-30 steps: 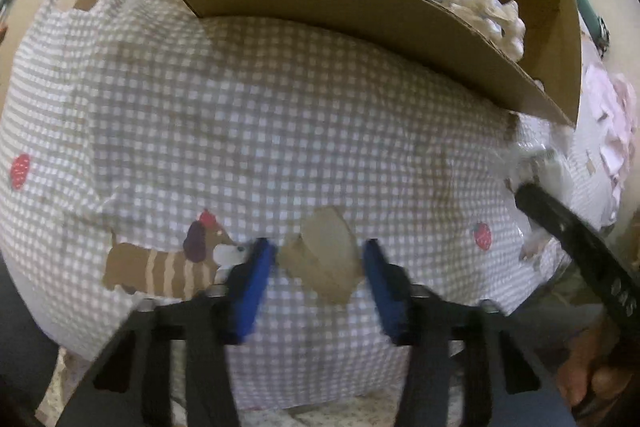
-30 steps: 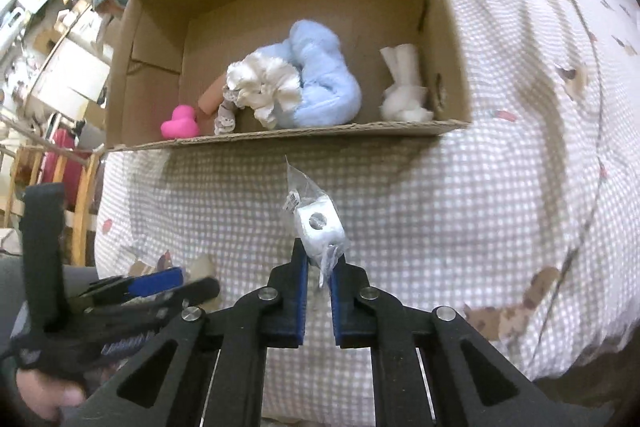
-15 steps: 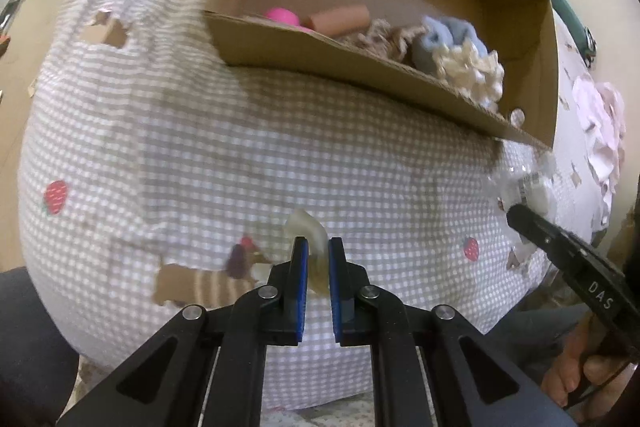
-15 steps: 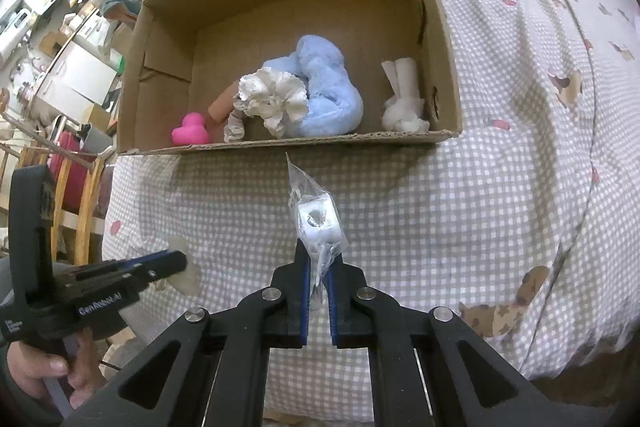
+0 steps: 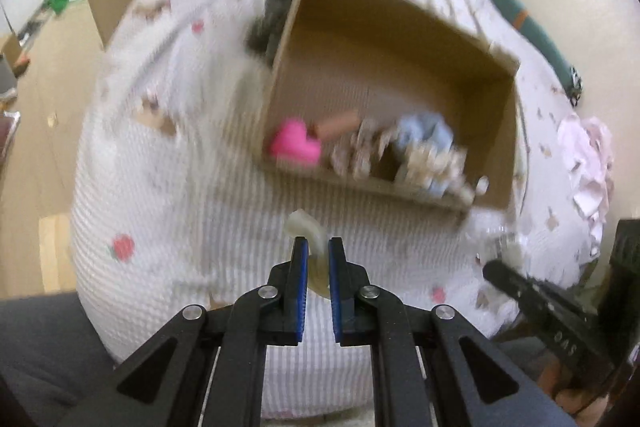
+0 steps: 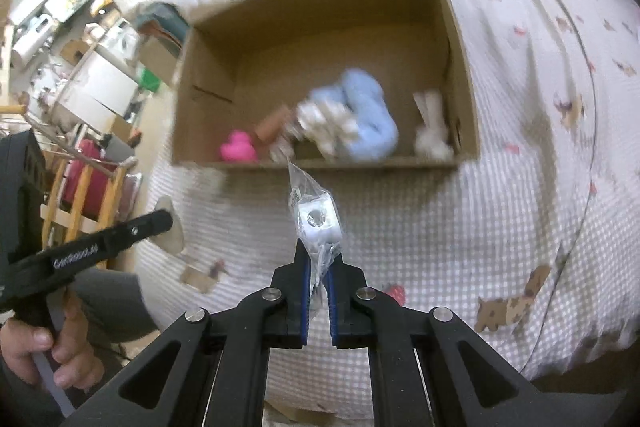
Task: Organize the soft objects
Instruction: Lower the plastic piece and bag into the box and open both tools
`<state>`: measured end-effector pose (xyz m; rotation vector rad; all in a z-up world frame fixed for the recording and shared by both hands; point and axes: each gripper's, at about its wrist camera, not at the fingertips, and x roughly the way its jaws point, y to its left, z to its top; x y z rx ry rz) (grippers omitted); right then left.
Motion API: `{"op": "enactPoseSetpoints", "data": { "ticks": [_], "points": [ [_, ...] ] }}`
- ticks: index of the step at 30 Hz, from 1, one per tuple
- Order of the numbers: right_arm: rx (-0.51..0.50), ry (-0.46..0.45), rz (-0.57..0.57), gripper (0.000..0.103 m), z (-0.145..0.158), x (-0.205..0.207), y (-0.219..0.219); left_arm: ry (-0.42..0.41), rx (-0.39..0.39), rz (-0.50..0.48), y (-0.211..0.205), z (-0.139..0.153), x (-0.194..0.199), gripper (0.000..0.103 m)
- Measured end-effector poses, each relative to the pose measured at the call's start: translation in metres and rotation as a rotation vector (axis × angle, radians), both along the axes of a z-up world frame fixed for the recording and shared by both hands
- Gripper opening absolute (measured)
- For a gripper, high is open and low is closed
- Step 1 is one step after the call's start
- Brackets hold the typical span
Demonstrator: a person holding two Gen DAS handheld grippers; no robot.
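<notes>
My left gripper (image 5: 318,247) is shut on a pale beige soft piece (image 5: 310,229), held above the checked bedding in front of the cardboard box (image 5: 288,27). My right gripper (image 6: 318,261) is shut on a clear plastic bag (image 6: 316,219) with a white object inside, held before the box (image 6: 460,67). In the box lie a pink toy (image 6: 237,147), a tan roll (image 6: 272,123), a white frilly piece (image 6: 326,121), a blue cloth (image 6: 368,111) and a white item (image 6: 432,131). The left gripper also shows in the right wrist view (image 6: 160,223).
The box sits on a bed with grey checked, dog-print bedding (image 6: 520,207). A pale pink cloth (image 5: 588,163) lies to the right of the box. A dark item (image 5: 272,15) lies behind the box's left wall. Wooden chair and room clutter (image 6: 80,179) stand left of the bed.
My left gripper shut on the beige piece and lifted it off the bedding. Both grippers rose and drew back, so the box's inside shows more. The right gripper kept hold of the bag.
</notes>
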<state>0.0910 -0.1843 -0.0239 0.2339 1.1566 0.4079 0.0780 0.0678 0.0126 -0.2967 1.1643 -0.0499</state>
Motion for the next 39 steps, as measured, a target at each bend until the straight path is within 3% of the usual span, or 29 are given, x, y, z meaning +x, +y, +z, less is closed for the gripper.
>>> {"op": "enactPoseSetpoints", "data": {
  "ticks": [4, 9, 20, 28, 32, 39],
  "points": [
    [0.003, -0.101, -0.020, 0.009, 0.027, 0.007, -0.010, -0.073, 0.031, -0.034, -0.016, 0.026, 0.022, 0.009],
    [0.030, -0.165, -0.072, 0.009, 0.047, 0.028, -0.028, -0.145, 0.093, -0.077, -0.035, 0.048, 0.053, 0.009],
    [0.052, -0.255, -0.188, 0.009, 0.054, 0.076, -0.050, -0.208, 0.128, -0.077, -0.041, 0.047, 0.104, 0.009],
    [-0.005, -0.177, -0.191, 0.009, 0.024, 0.097, -0.042, -0.242, 0.199, -0.113, -0.048, 0.005, 0.117, 0.010],
    [-0.029, -0.119, -0.168, 0.009, 0.008, 0.102, -0.032, -0.193, 0.158, -0.093, -0.043, -0.015, 0.124, 0.010],
    [-0.059, -0.027, -0.139, 0.009, -0.014, 0.110, -0.019, -0.192, 0.144, -0.110, -0.049, -0.026, 0.127, 0.013]
  ]
}}
